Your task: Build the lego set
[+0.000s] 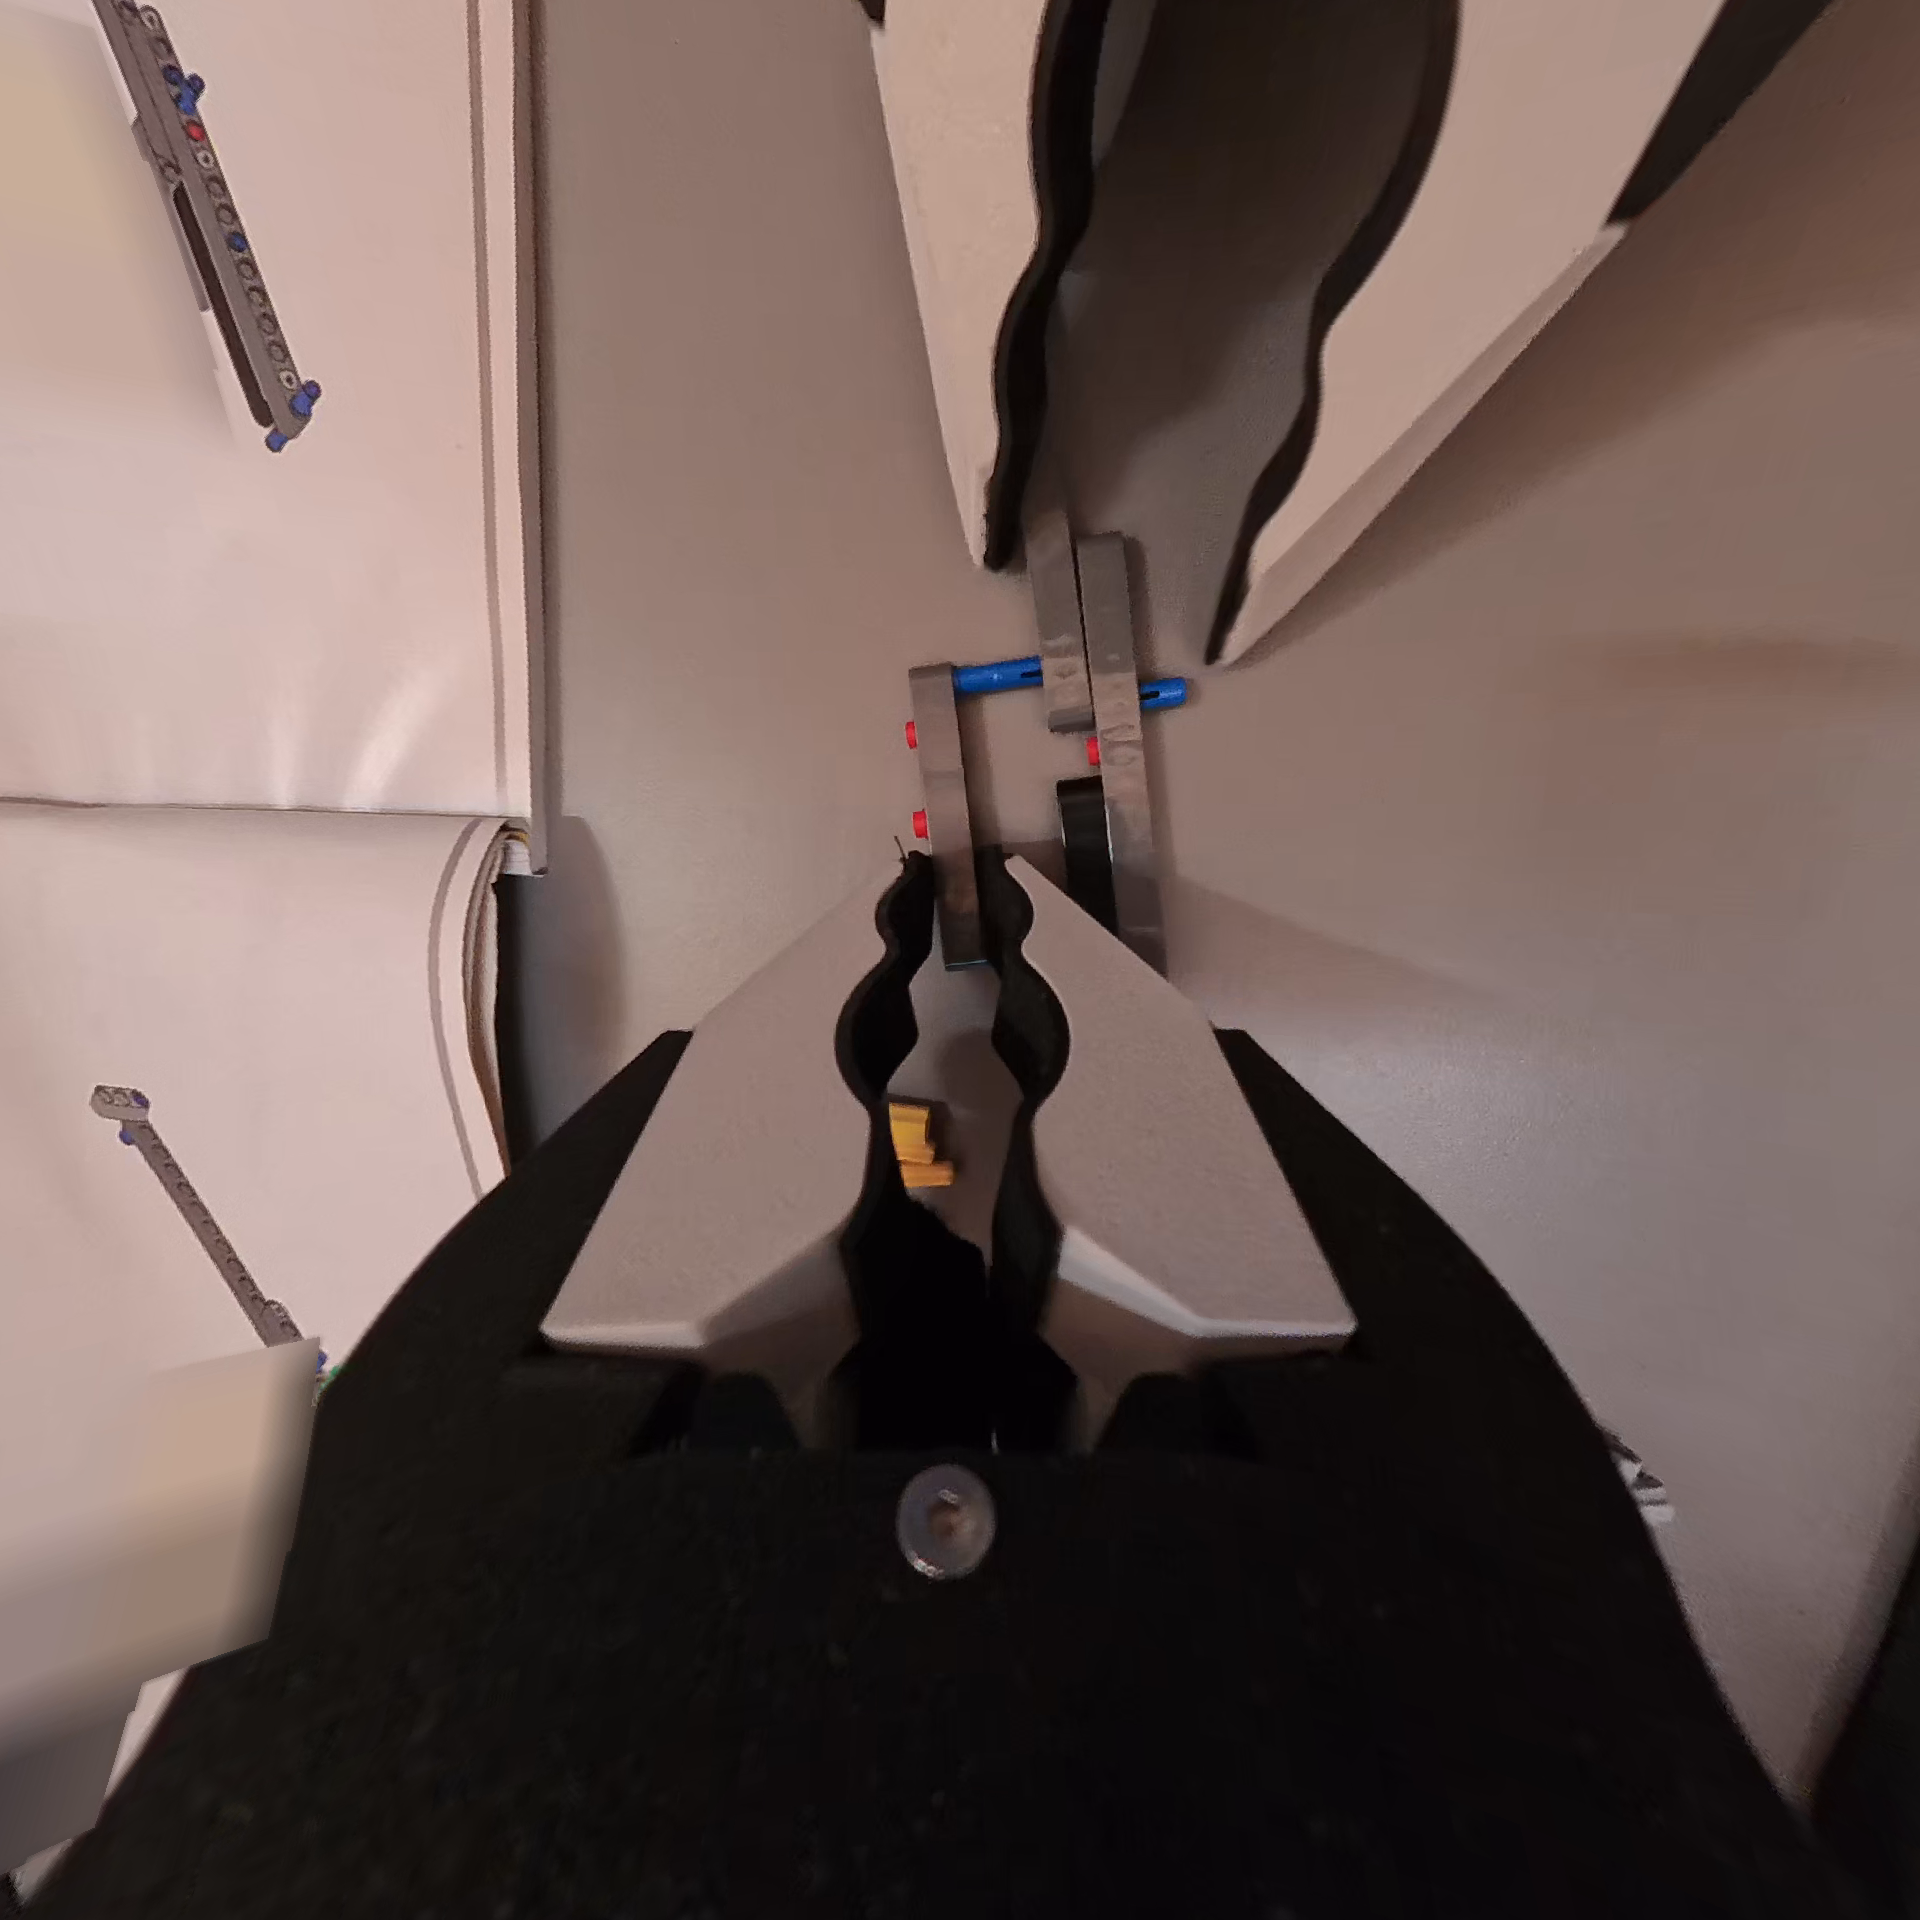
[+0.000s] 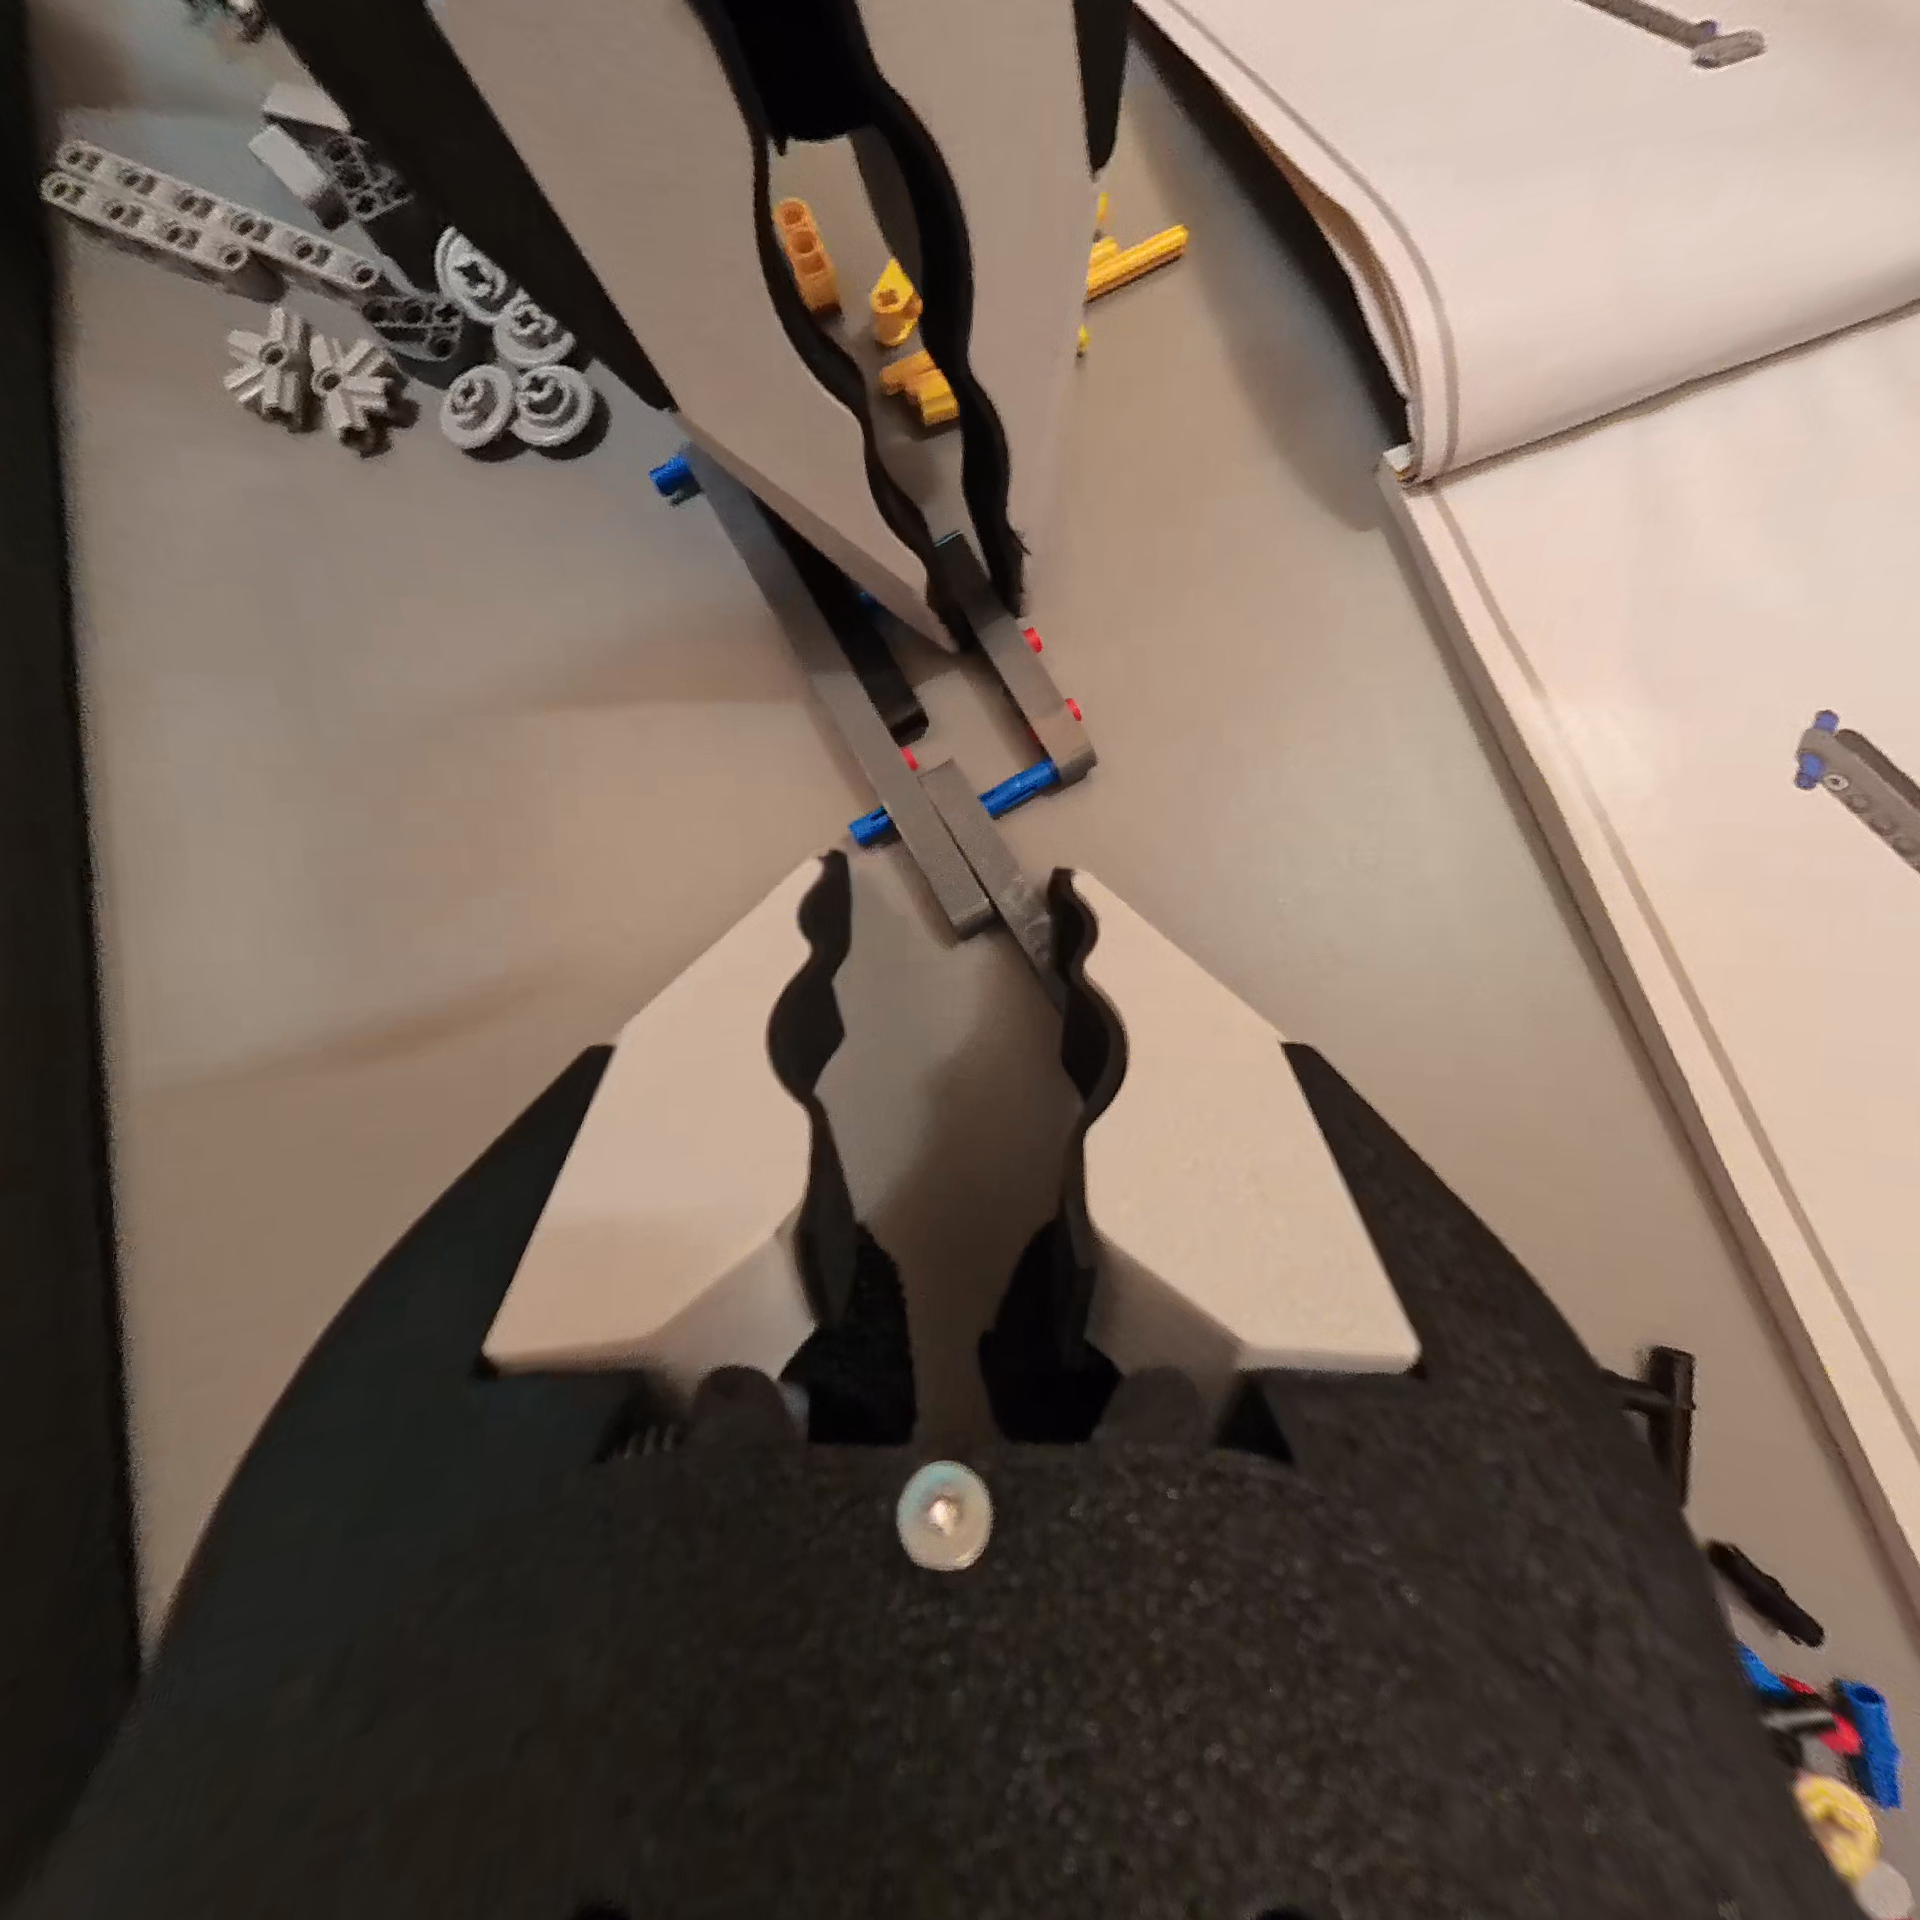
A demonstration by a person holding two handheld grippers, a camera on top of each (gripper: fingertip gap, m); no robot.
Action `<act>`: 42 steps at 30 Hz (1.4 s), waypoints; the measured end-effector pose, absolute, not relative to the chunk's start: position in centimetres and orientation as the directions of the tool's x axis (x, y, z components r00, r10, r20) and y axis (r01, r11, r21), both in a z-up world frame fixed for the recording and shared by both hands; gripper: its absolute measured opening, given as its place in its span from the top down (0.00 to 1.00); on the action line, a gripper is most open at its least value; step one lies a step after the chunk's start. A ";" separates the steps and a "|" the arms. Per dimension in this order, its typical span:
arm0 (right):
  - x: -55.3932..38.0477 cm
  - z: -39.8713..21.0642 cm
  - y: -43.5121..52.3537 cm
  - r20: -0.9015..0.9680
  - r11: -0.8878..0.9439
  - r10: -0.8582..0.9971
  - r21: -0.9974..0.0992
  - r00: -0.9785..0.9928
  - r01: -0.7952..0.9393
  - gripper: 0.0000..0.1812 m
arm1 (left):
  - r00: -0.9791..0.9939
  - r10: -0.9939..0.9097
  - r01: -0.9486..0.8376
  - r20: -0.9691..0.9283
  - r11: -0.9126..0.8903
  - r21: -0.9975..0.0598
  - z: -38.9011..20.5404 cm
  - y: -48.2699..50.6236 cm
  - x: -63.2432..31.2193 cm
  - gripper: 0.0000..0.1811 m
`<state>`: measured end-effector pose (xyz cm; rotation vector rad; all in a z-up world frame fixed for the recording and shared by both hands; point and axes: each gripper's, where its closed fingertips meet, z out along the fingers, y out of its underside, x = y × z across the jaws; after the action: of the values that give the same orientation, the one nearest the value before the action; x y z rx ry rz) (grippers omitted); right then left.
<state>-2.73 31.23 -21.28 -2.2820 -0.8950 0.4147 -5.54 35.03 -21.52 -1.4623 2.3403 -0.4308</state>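
While clamped on one dark grey beam of the lego frame (image 1: pixel 1039 790), left tool (image 1: pixel 961 894) seen pinching that bar at its near end, above the bench (image 1: pixel 1507 935). Beyond it, linked by a blue pin (image 1: pixel 1003 677), a second pair of grey beams (image 1: pixel 1091 634) reaching toward the right tool (image 2: pixel 951 883), fingers parted, one pad (image 2: pixel 1086 966) touching a beam. Farther off: yellow pieces (image 2: pixel 904 312), grey gears (image 2: pixel 312 384), and an open instruction booklet (image 1: pixel 260 571) at the bench edge.
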 end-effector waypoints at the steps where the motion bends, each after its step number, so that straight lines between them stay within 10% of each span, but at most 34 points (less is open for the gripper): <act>1: -2.6 -21.2 31.0 -0.038 -0.550 0.704 -0.660 0.709 0.511 0.77 | -0.413 -0.900 -0.796 -0.135 0.430 -0.427 -21.5 35.0 -5.6 0.96; 42: -3.3 -21.5 32.1 0.030 -0.323 0.887 -0.672 0.461 0.666 0.78 | -0.439 -0.898 -0.767 -0.035 0.395 -0.507 -21.5 34.2 -5.2 0.97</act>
<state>-3.30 32.11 -21.47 -2.0925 -1.2876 0.4617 -5.19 34.19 -21.51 -1.4534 2.3540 -0.6132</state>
